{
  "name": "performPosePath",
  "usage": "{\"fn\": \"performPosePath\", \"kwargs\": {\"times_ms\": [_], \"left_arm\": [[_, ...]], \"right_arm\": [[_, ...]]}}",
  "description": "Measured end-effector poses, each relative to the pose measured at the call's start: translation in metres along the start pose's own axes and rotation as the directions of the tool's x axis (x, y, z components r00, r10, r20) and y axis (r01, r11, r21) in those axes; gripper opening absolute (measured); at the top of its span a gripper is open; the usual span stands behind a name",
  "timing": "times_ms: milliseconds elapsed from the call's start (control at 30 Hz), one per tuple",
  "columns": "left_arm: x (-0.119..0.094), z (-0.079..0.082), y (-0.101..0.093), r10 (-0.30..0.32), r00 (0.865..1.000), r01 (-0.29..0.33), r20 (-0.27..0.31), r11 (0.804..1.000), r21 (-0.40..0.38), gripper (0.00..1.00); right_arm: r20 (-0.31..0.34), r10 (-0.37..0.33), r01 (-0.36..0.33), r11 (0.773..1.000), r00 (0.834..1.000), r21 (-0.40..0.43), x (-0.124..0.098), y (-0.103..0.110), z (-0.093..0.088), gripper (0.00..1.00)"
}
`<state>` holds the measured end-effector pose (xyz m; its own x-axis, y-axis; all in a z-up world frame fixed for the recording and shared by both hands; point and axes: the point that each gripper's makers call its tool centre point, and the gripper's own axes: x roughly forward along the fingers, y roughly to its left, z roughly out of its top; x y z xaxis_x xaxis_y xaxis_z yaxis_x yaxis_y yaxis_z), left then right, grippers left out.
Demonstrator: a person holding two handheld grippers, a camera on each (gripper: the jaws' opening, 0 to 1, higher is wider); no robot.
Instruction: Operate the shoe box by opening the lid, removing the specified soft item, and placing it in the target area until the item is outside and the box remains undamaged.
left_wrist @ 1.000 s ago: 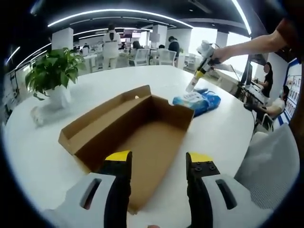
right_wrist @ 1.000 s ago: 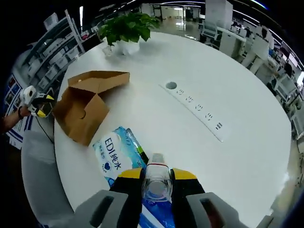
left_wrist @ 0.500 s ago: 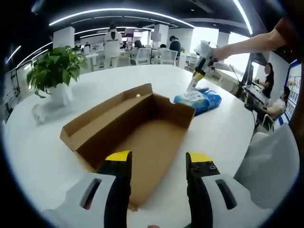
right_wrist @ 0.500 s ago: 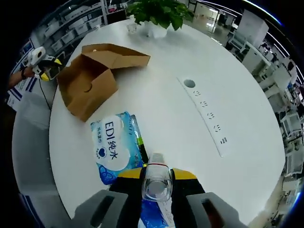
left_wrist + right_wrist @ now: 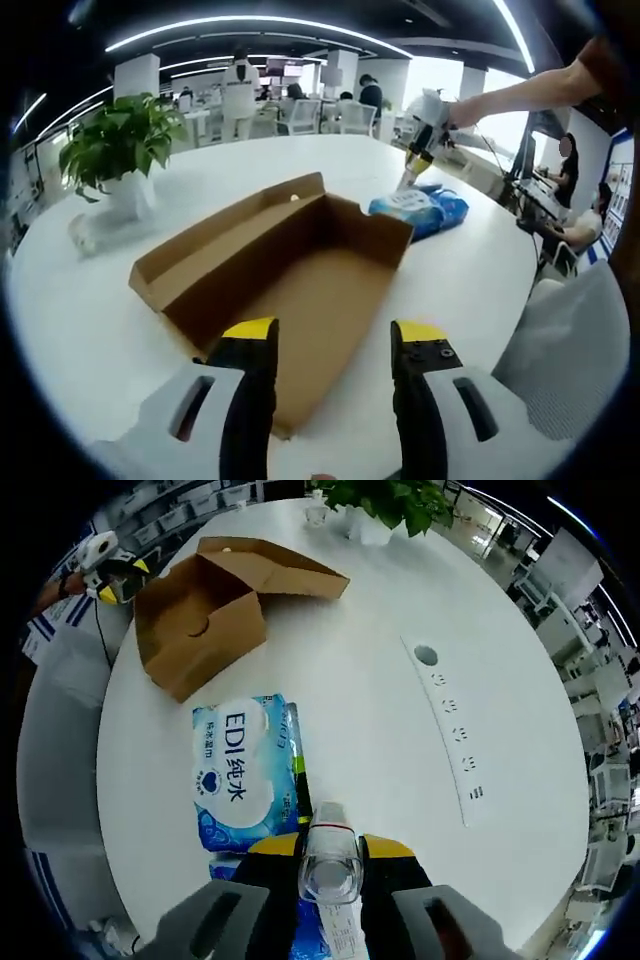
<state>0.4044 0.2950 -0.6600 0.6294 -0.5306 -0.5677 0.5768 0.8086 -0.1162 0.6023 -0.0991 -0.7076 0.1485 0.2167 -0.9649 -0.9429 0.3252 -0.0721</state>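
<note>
Left gripper view: the left claw [image 5: 330,340] hangs with its yellow-tipped jaws set wide apart and nothing between them, directly above the near end of the open shoe box [image 5: 290,265]. The shoe box is plain brown cardboard, its lid folded back toward the potted plant [image 5: 112,150], and its interior floor is bare. The box lies on the white round tabletop [image 5: 90,330], close to the edge nearest the person. Beyond the far end wall of the box, the blue wet-wipe pack [image 5: 418,208] lies flat on the tabletop, just beside the box but apart from it. The right claw [image 5: 418,165] is above that pack, held out on the person's extended arm. Right gripper view: the right claw [image 5: 330,855] has its jaws closed against a clear plastic bottle [image 5: 330,855], which stands between them with its cap end facing the camera. The pack [image 5: 238,770] shows its printed white label and lies between the claw and the box [image 5: 205,615]. A white power strip [image 5: 455,745] is set into the tabletop, well apart from the pack.
</note>
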Motion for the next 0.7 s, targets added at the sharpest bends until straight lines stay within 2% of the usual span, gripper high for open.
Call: {"fn": "performPosePath", "kwargs": {"times_ms": [700], "left_arm": [[-0.001,-0.005,0.003,0.003,1.0,-0.003,-0.009,1.0,-0.008,0.44]], "right_arm": [[-0.092,0.015,-0.029,0.988,0.996,-0.15,0.014,0.006,-0.005,0.18]]}}
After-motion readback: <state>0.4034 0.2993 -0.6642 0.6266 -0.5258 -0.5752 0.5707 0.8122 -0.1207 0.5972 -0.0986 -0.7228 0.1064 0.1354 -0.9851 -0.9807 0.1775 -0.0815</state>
